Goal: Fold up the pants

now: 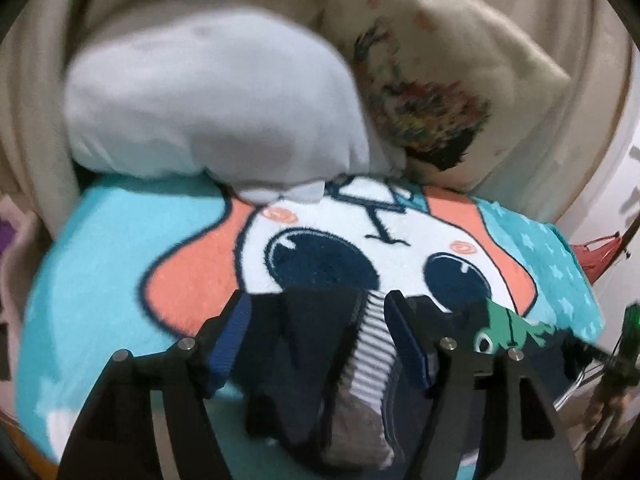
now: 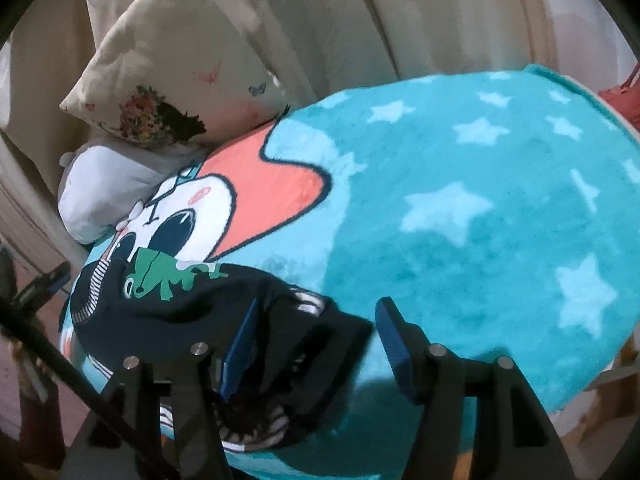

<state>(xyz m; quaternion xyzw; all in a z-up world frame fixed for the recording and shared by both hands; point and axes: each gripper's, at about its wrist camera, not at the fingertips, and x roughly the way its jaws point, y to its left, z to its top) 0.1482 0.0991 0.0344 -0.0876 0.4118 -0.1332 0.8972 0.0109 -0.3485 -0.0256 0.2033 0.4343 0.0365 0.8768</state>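
Small dark navy pants (image 1: 316, 364) with a striped waistband and a green dinosaur print (image 1: 508, 324) lie bunched on a turquoise cartoon blanket (image 1: 100, 272). My left gripper (image 1: 320, 340) is open, its jaws straddling the waistband end without clamping it. In the right wrist view the pants (image 2: 192, 304) stretch from the left edge to the gripper. My right gripper (image 2: 316, 344) is open, with the crumpled leg end lying between its fingers.
A pale blue plush cushion (image 1: 216, 104) and a cream floral pillow (image 1: 432, 92) lie at the bed's head before beige curtains (image 2: 400, 16). The starred blanket (image 2: 480, 208) spreads right. A red object (image 2: 624, 100) sits past the bed's far right edge.
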